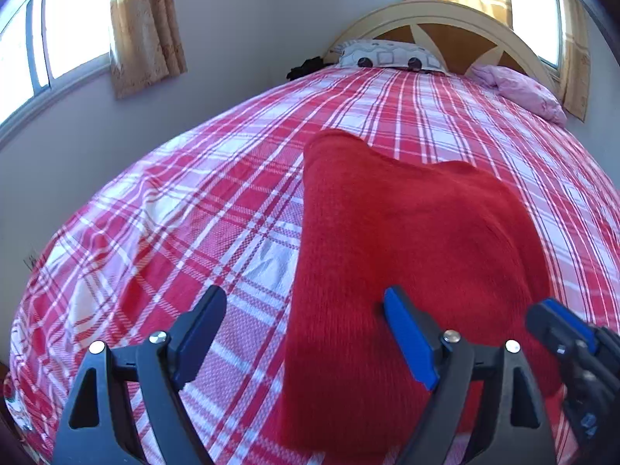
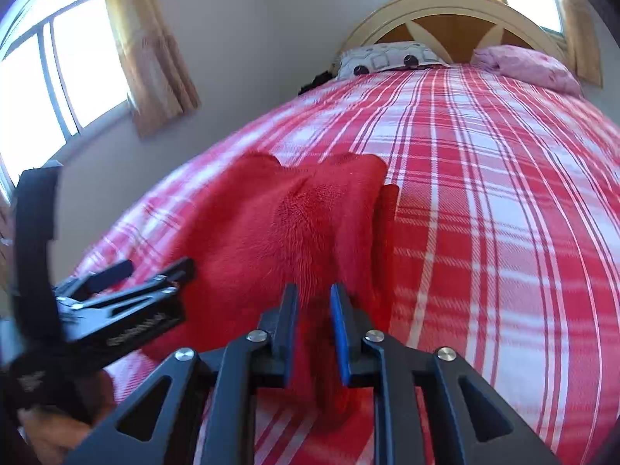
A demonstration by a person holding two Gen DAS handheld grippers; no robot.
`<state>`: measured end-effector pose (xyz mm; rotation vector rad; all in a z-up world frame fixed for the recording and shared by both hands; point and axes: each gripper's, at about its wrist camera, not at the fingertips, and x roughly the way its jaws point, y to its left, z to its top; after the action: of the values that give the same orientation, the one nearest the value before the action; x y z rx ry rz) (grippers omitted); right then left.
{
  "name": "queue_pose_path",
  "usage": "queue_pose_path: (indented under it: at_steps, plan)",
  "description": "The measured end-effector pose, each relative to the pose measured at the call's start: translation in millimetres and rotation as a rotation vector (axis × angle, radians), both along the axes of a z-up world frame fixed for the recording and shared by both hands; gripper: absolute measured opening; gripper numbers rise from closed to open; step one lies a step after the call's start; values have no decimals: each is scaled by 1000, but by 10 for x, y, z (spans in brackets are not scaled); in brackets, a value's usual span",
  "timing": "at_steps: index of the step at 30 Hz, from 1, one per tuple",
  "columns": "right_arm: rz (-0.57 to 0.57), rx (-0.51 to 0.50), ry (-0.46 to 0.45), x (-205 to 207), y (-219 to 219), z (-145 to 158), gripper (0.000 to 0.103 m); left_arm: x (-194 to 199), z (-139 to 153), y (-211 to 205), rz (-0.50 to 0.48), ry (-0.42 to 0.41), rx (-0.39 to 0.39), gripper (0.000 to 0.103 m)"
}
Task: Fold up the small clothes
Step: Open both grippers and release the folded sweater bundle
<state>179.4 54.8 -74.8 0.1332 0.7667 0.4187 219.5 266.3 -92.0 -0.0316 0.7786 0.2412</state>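
Up ahead, two pillows [image 1: 391, 56] lean against the headboard [image 1: 457, 13]; nearer, both grippers, left gripper [image 1: 306, 321] spread wide and right gripper [image 2: 314, 306] slightly parted, sit unclamped over the red garment [image 1: 407, 240] on the plaid bedspread [image 1: 174, 201].

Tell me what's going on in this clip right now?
A person with a handheld gripper in each hand is folding a red fleece garment on a bed with a red plaid bedspread. The left gripper is wide open over the garment's left edge, gripping nothing. The right gripper stands slightly parted over the near edge; the garment lies flat.
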Motion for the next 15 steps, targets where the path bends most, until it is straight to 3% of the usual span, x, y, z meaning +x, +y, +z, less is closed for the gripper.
queue_pose_path:
  at_steps: [3, 4, 7, 10, 15]
  plan:
    - [-36, 53, -7, -246, -134, 38, 62, -156, 44, -30, -25, -3, -15, 87]
    - [-51, 78, -11, -343, -203, 57, 64, -207, 59, -44, -34, -4, -20, 90]
    - [-77, 112, -18, -511, -331, 135, 64, -447, 148, -108, -63, -33, -17, 92]
    - [-100, 117, -43, -628, -417, 266, 64, -660, 281, -171, -77, -84, -6, 103]
    - [-137, 88, -161, -942, -473, 597, 64, -968, 565, -237, -81, -176, 66, 103]
